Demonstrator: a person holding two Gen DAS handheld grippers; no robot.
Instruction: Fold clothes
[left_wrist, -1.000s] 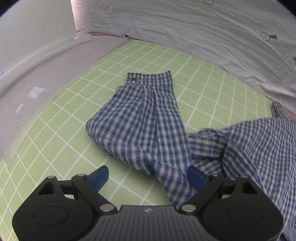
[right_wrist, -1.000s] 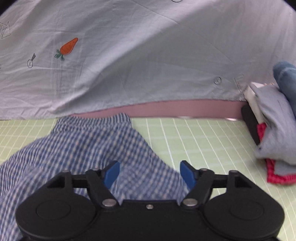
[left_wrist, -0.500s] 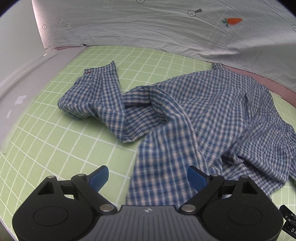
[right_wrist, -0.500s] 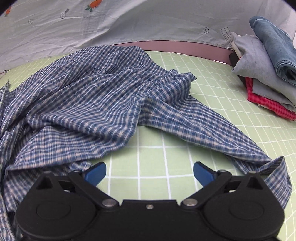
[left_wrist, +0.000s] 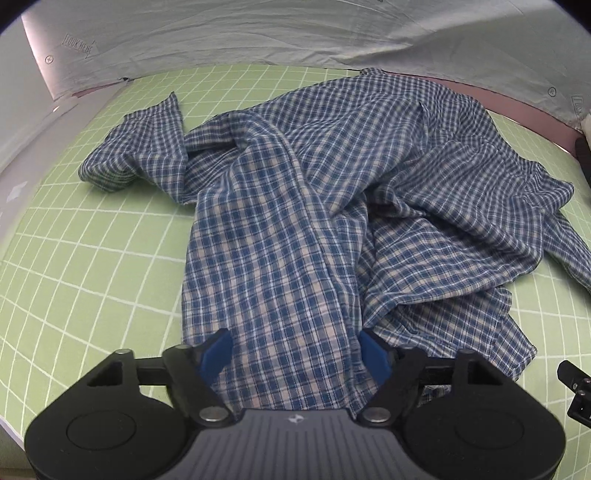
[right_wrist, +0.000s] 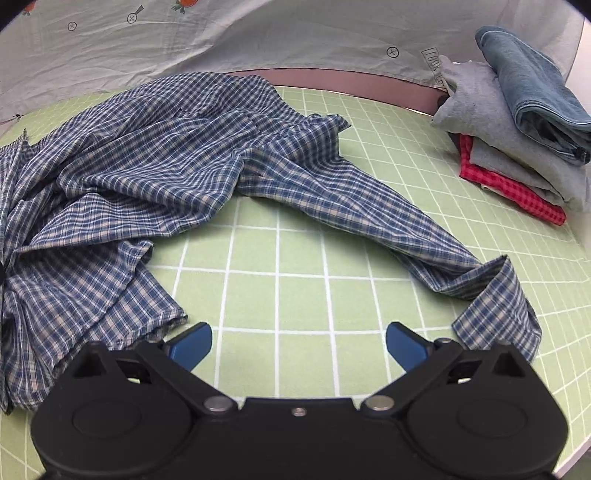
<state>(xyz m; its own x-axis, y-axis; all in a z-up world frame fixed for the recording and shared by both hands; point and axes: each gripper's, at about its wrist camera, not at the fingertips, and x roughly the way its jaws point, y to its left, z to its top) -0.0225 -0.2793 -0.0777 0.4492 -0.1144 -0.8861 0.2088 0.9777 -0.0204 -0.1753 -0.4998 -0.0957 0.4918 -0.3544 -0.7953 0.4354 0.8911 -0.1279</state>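
The blue plaid shirt (left_wrist: 295, 206) lies crumpled on the green grid mat (left_wrist: 85, 258), and the left gripper (left_wrist: 295, 350), fingers spread wide with the hem between them and nothing clamped, risks pinching several bunched layers at once, which would drag the heap instead of flattening it. Further right, the right gripper (right_wrist: 297, 345) (equally wide and empty) hovers over bare mat between hem and twisted sleeve (right_wrist: 491, 291), and beyond it the stack of folded clothes (right_wrist: 517, 114) limits how far that sleeve can be spread.

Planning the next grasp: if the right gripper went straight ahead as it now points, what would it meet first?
Bare green grid mat lies between the open fingers of the right gripper; farther on, probably the plaid shirt, its sleeve crossing the line. Depth is unclear.
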